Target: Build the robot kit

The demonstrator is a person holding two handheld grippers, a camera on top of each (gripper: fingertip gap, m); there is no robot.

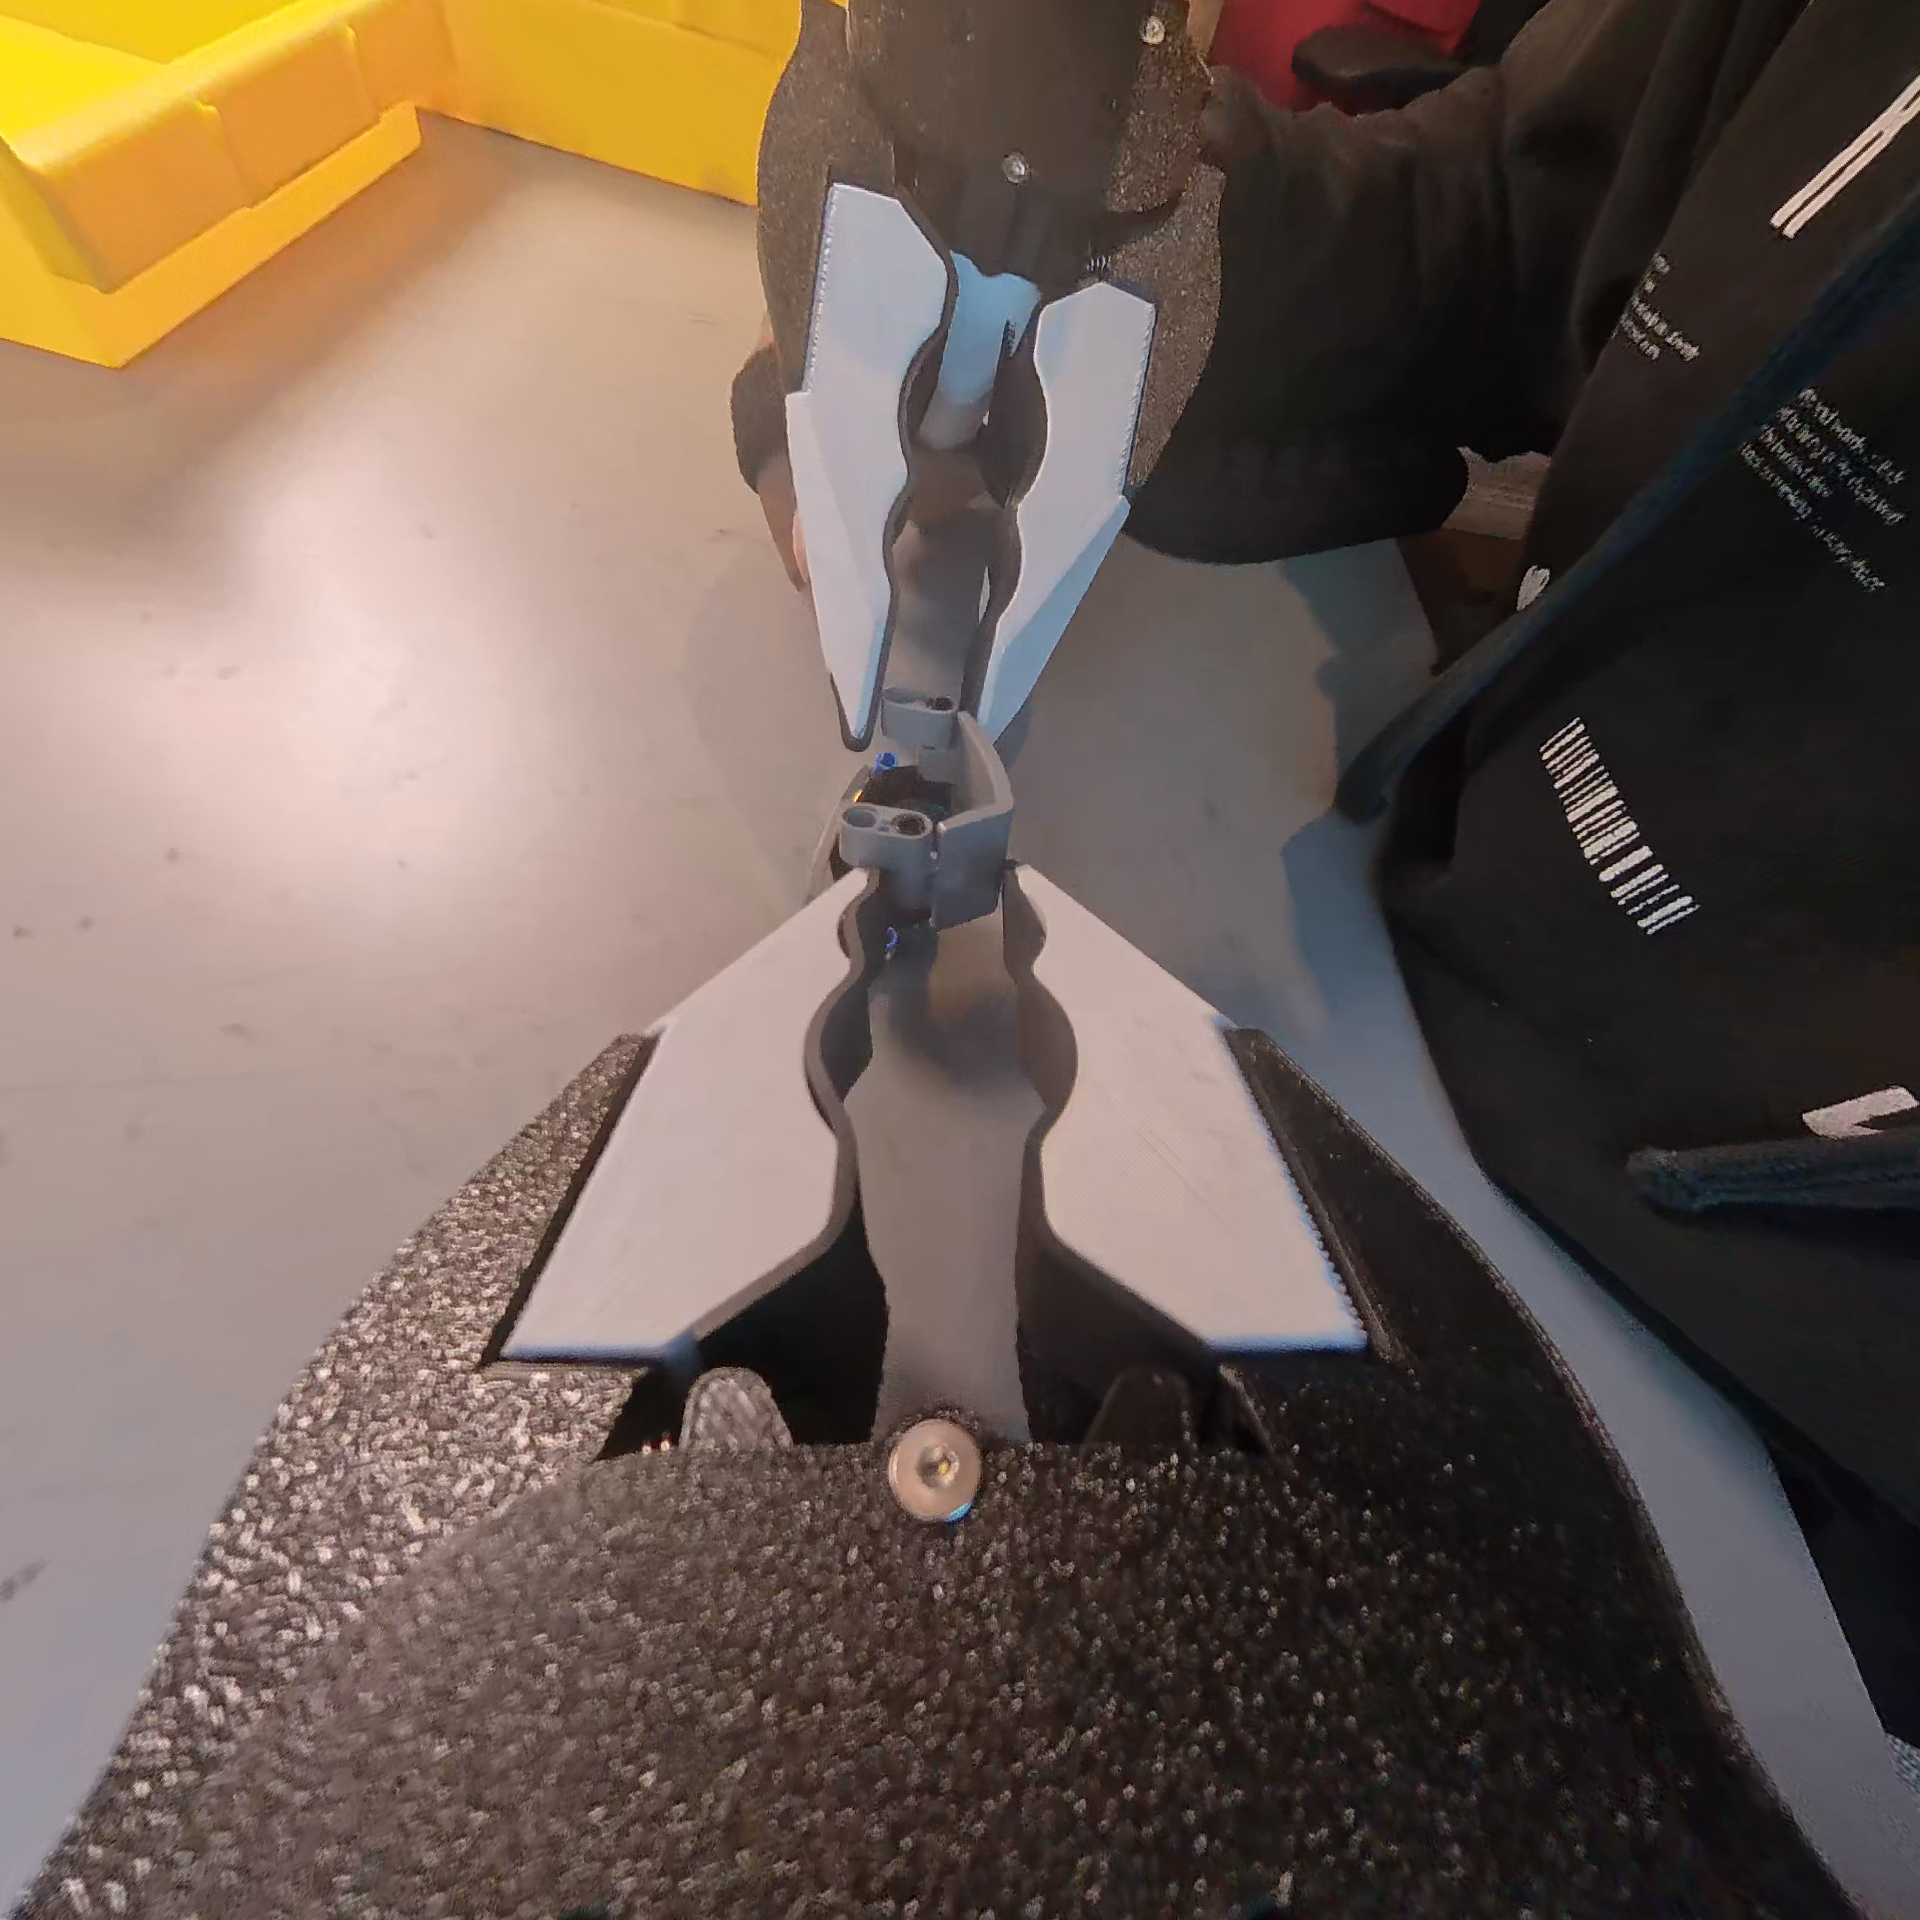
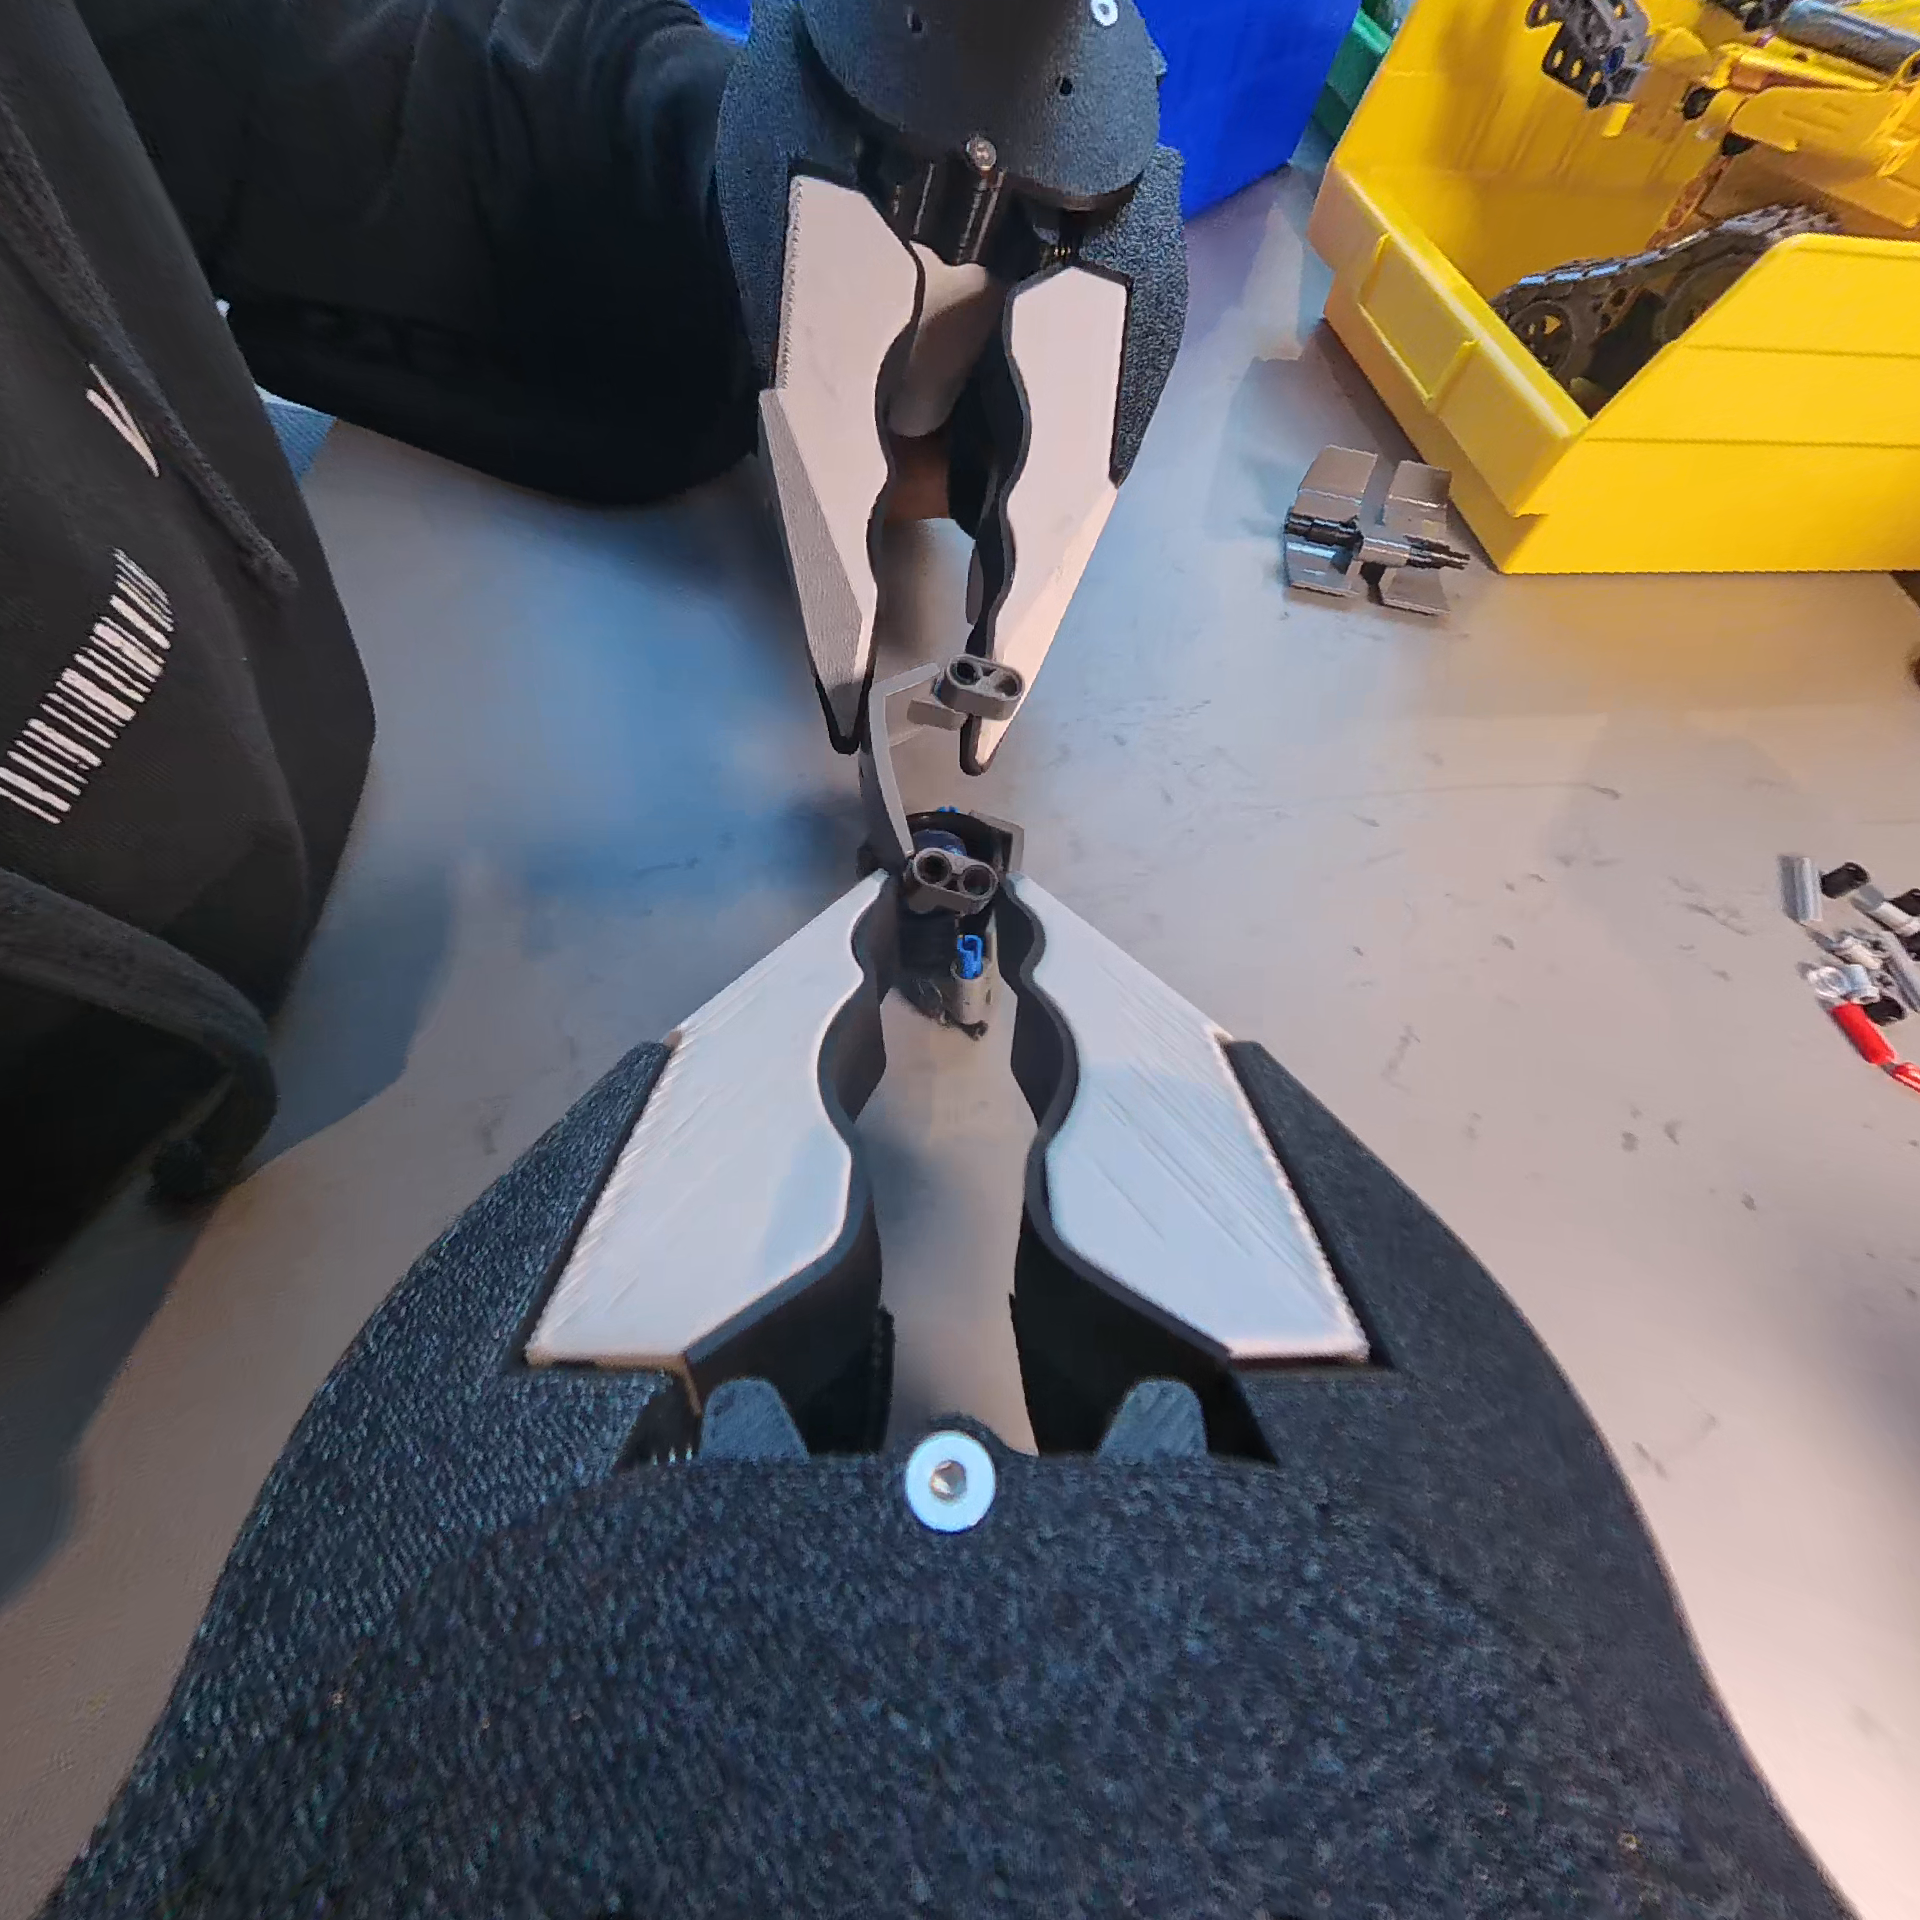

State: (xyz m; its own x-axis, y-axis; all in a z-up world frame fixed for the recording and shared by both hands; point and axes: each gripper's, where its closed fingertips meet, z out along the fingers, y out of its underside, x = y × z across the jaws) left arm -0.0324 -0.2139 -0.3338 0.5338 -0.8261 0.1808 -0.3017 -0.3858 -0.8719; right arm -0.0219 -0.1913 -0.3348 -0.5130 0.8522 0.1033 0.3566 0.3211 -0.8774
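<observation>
A small grey building-brick assembly [image 1: 971, 831] with a curved panel, dark connectors and a blue pin hangs above the grey table [image 1: 364, 727], between two grippers that face each other tip to tip. My left gripper [image 1: 930, 883] is shut on its near end. My right gripper [image 1: 925, 732] comes from the far side and is shut on the other end. In the right wrist view my right gripper [image 2: 945, 883] pinches the dark connector end of the assembly [image 2: 951, 871]. The left gripper [image 2: 909, 753] opposite pinches the curved panel's end.
A yellow bin [image 2: 1714, 468] holding a yellow tracked model stands at the back right, with a grey brick block [image 2: 1361, 530] before it. Loose small parts [image 2: 1860, 956] lie at the right. More yellow bins [image 1: 208, 156] stand far left. A person's black hooded top [image 2: 156, 623] is close by. My two grippers' fingertips are within a few centimetres of each other.
</observation>
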